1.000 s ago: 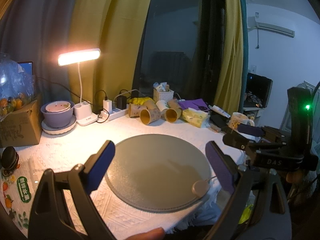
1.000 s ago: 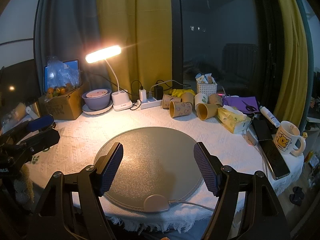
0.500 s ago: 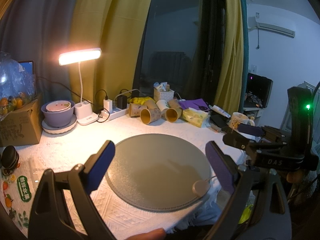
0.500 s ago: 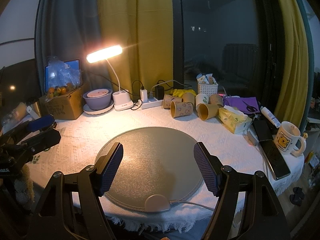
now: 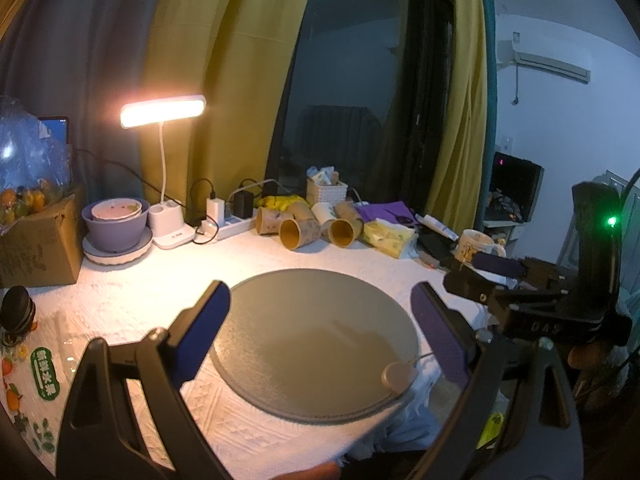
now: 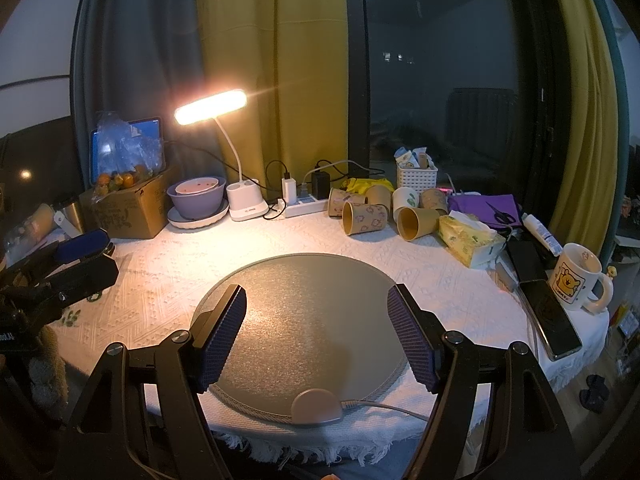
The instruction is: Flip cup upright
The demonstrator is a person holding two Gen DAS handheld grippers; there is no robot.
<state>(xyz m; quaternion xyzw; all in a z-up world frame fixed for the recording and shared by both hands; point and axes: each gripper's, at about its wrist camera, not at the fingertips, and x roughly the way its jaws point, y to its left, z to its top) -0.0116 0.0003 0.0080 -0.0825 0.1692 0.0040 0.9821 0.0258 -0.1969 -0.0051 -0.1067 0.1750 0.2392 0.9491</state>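
Note:
Several brown paper cups lie on their sides at the back of the table, one patterned cup [image 6: 364, 218] with its mouth to the left and a plain one [image 6: 416, 222] beside it; they also show in the left wrist view [image 5: 300, 232]. My left gripper [image 5: 320, 332] is open and empty above the round grey mat [image 5: 316, 344]. My right gripper [image 6: 316, 332] is open and empty above the same mat [image 6: 316, 312]. Each gripper is far from the cups. The right gripper shows at the right of the left wrist view [image 5: 496, 268].
A lit desk lamp [image 6: 210, 106], purple bowl [image 6: 198, 196], power strip [image 6: 304, 204] and cardboard box [image 6: 128, 204] stand at the back left. A tissue pack [image 6: 468, 236], phone [image 6: 550, 316] and bear mug [image 6: 574, 278] sit at the right. The table edge is near me.

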